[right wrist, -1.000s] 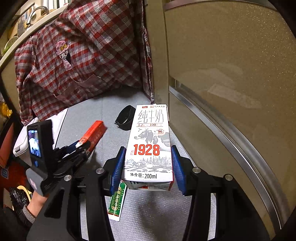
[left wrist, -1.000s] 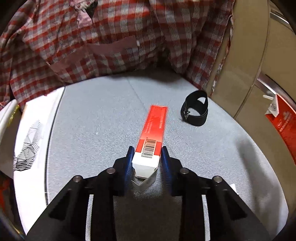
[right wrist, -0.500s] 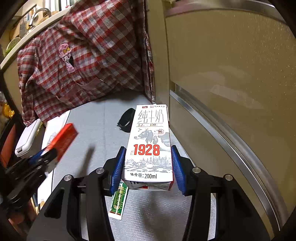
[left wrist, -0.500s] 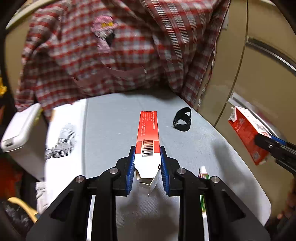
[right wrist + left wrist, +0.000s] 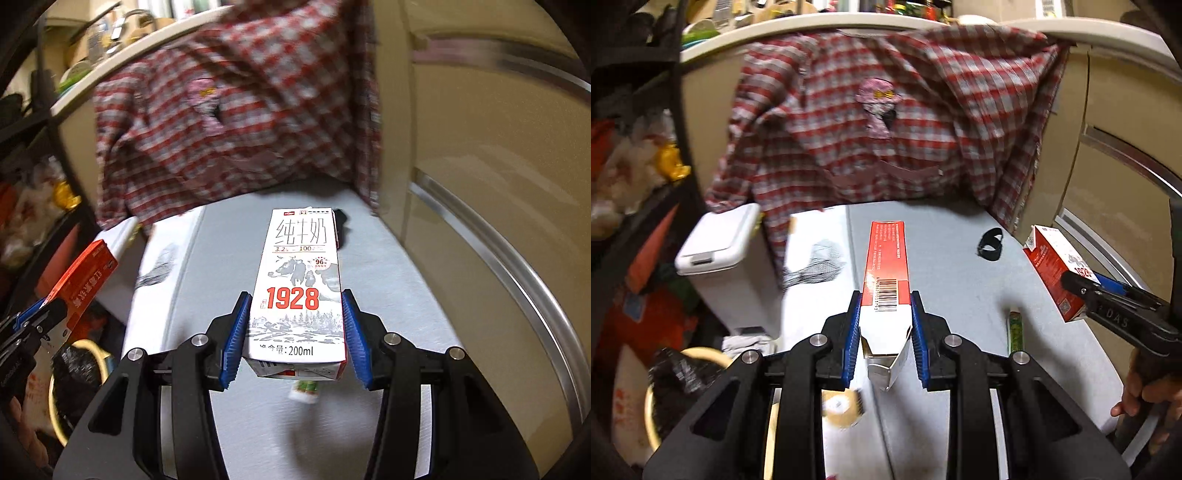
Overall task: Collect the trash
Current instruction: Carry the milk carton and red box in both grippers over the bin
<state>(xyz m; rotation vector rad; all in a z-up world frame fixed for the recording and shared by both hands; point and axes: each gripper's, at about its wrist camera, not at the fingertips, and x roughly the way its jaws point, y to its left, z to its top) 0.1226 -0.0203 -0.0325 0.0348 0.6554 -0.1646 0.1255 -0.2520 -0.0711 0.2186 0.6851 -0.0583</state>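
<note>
In the left wrist view the long box (image 5: 886, 273) sits between the left gripper (image 5: 885, 334) fingers, above the table (image 5: 953, 280); the strap (image 5: 990, 240) lies at 1 o'clock; the tube (image 5: 1015, 328) at 3 o'clock; the bin (image 5: 727, 254) at 10 o'clock, off the table.

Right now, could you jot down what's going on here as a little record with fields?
left tool: shut on red box, held above the table
right tool: shut on milk carton, printed 1928, 200ml
grey table: holds green tube and black strap
white bin: left of table, lid shut
behind: plaid shirt hanging
</note>
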